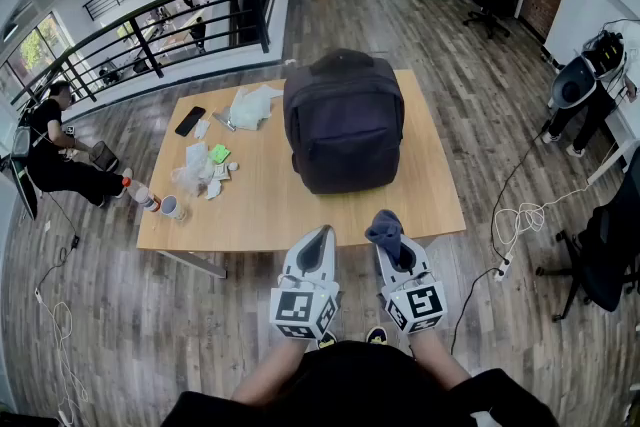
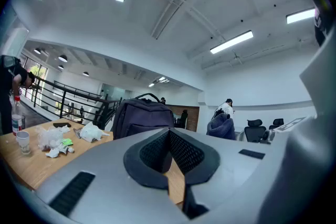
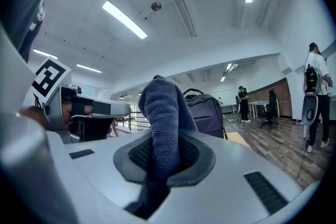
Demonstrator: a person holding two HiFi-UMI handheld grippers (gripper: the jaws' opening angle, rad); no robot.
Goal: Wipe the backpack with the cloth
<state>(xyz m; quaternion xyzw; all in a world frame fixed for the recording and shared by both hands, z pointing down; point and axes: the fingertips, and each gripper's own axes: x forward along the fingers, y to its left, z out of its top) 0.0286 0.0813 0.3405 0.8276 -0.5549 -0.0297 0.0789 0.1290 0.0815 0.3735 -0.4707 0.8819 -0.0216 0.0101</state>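
We look along the left gripper [image 2: 169, 150], whose jaws stand together with nothing between them (only a sliver of wood shows below the pads). Beyond them the backpack [image 2: 142, 117] stands upright on the table [image 2: 31, 165], towards its far edge. Near the table's left edge we see a cup [image 2: 22, 140] beside a bottle [image 2: 17, 120], with crumpled papers [image 2: 52, 139] further in. To the right of the backpack, the dark blue cloth [image 2: 221, 126] rises in a bunch.
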